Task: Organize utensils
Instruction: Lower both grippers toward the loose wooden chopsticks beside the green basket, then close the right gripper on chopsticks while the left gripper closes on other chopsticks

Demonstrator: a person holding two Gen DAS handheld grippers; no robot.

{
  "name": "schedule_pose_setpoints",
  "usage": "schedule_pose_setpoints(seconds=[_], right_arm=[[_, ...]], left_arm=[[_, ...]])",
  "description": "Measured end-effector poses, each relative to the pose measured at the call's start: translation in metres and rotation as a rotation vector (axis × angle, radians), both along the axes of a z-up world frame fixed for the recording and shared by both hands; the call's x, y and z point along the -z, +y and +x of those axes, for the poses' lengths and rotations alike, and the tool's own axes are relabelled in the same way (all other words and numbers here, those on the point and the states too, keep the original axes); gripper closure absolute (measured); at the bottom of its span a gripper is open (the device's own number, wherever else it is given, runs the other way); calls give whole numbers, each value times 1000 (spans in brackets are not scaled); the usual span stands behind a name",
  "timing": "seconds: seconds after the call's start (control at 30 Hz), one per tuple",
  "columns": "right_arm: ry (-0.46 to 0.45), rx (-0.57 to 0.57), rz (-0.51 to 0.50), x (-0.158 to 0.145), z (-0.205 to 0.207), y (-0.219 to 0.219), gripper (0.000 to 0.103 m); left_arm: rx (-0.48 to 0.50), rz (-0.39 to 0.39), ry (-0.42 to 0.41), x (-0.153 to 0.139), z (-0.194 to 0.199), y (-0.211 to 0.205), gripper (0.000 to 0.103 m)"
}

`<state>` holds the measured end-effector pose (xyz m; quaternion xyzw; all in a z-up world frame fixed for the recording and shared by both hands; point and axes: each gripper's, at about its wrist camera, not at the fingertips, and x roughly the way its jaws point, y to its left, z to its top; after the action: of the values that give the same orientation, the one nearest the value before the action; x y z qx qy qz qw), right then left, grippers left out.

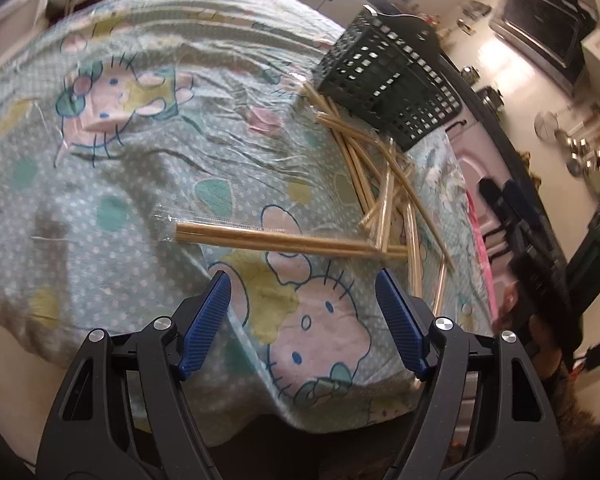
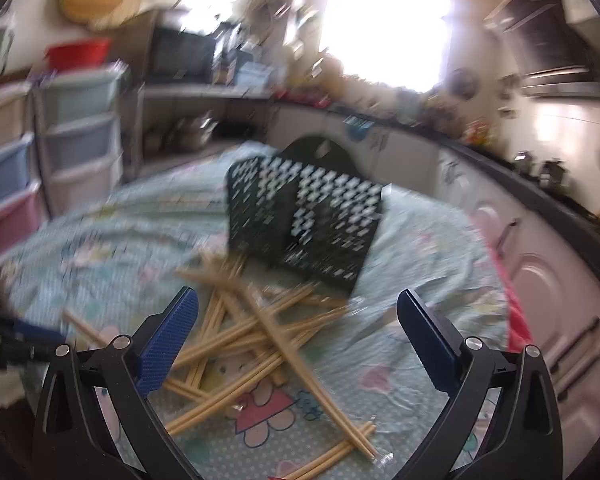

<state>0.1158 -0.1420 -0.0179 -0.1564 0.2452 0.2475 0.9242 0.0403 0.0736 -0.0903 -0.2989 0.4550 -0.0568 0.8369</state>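
Several pairs of wooden chopsticks in clear wrappers lie in a loose pile on a cartoon-cat tablecloth. One wrapped pair lies apart, just ahead of my left gripper, which is open with nothing between its fingers. Behind the pile stands a black perforated utensil basket. My right gripper is open above the pile, holding nothing. It also shows at the right in the left wrist view, as the right gripper. The right wrist view is blurred.
Stacked plastic drawers stand left of the table. Pink kitchen cabinets run along its right side under a dark counter. The table's near edge drops off just below my left gripper.
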Motion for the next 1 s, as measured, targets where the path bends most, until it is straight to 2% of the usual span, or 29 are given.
schedule_pose_setpoints(seconds=[0.13, 0.2, 0.27, 0.4, 0.63, 0.93, 1.0], right_arm=[[59, -76, -64, 8, 16, 16, 13], [125, -98, -123, 17, 30, 26, 23], [188, -109, -138, 24, 43, 30, 36], [279, -118, -146, 38, 65, 40, 46], [306, -170, -216, 46, 83, 66, 60], [320, -224, -314, 57, 93, 87, 76], [326, -232, -330, 59, 95, 89, 80]], left_arm=[[-61, -61, 41, 6, 11, 11, 37], [-91, -86, 52, 8, 15, 16, 37], [-115, -114, 63, 9, 18, 20, 37], [-166, -163, 87, 12, 21, 28, 38], [-246, -217, 125, 16, 23, 41, 48], [-306, -275, 155, 24, 20, 56, 69], [-320, -284, 165, 26, 19, 58, 78]])
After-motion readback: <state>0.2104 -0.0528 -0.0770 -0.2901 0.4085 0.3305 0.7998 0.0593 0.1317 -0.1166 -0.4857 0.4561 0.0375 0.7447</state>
